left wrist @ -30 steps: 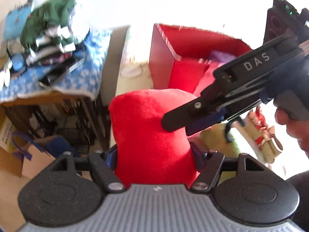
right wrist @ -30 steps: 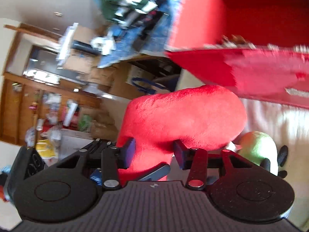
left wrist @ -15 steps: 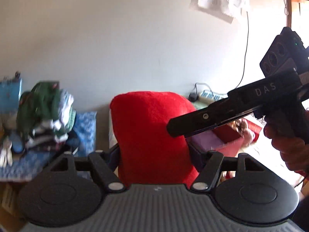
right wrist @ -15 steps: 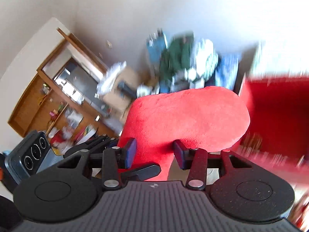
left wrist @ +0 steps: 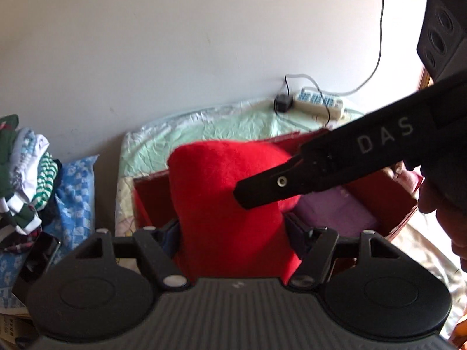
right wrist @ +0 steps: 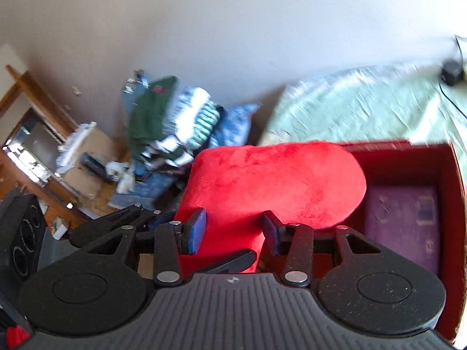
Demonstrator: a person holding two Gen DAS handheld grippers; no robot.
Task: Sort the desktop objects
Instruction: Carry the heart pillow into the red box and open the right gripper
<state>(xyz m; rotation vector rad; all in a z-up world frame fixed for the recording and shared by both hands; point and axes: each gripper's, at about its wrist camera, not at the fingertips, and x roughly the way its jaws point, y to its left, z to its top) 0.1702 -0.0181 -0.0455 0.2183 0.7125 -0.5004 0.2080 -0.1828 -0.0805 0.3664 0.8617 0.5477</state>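
Observation:
A red plush cushion (left wrist: 221,201) is held in the air by both grippers over the open red box (left wrist: 388,192). My left gripper (left wrist: 230,233) is shut on its lower part. My right gripper (right wrist: 232,229) is shut on it too; its black body (left wrist: 335,163) crosses the left wrist view from the right. In the right wrist view the cushion (right wrist: 271,183) hangs over the left side of the red box (right wrist: 408,160). A purple flat item (right wrist: 405,221) lies inside the box, and it also shows in the left wrist view (left wrist: 332,213).
The box stands on a table with a pale green cloth (left wrist: 204,125). A power strip (left wrist: 318,102) and a black plug (left wrist: 282,102) lie at the wall. A pile of clothes (left wrist: 20,180) sits on a blue checked surface at left. A wooden cabinet (right wrist: 32,145) stands at far left.
Both grippers have carried the cushion up and then tipped it down over the red box. The box's inside and the purple item have come into view.

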